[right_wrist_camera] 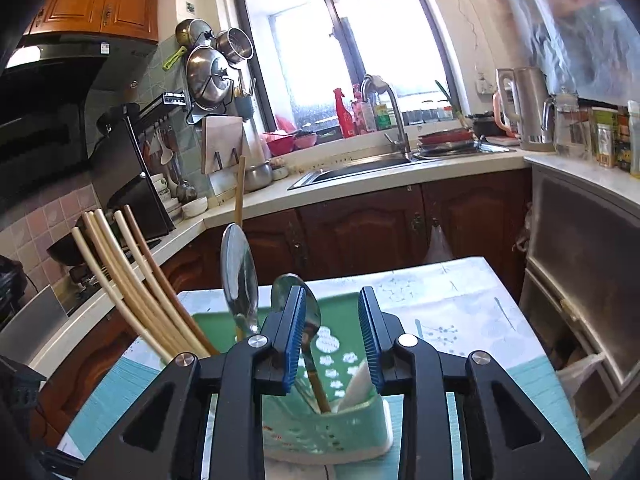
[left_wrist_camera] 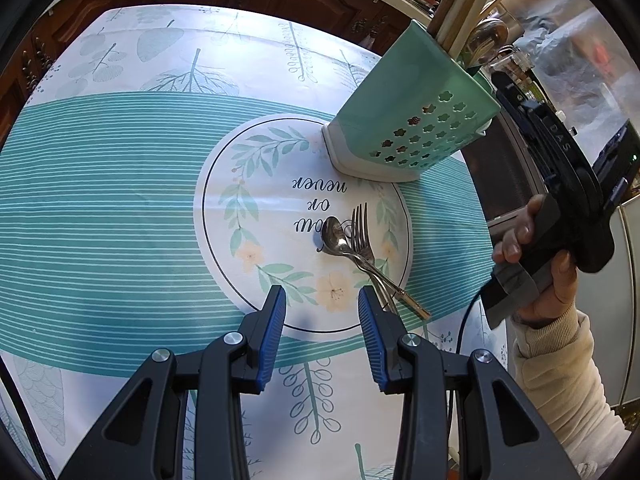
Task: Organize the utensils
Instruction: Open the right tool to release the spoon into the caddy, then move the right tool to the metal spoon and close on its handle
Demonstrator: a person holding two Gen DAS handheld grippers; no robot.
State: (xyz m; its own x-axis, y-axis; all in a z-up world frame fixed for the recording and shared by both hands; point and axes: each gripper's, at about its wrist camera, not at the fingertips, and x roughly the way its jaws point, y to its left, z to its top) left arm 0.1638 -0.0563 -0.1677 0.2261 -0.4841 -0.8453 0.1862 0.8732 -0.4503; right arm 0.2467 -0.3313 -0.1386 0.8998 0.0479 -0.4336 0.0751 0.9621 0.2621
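Here, the holder (right_wrist_camera: 340,412) hides spoon (right_wrist_camera: 298,308) handles; right gripper (right_wrist_camera: 330,336) parted, empty; left gripper (left_wrist_camera: 322,320) half-open, empty, above fork (left_wrist_camera: 362,236).

A mint-green plastic utensil holder with flower-shaped holes (left_wrist_camera: 416,120) stands upright on a white base, holding cream and brown chopsticks (right_wrist_camera: 136,280) and two steel spoons (right_wrist_camera: 240,268). Near it on the cloth lie a steel spoon (left_wrist_camera: 334,234) and steel fork (left_wrist_camera: 362,232), handles crossed.
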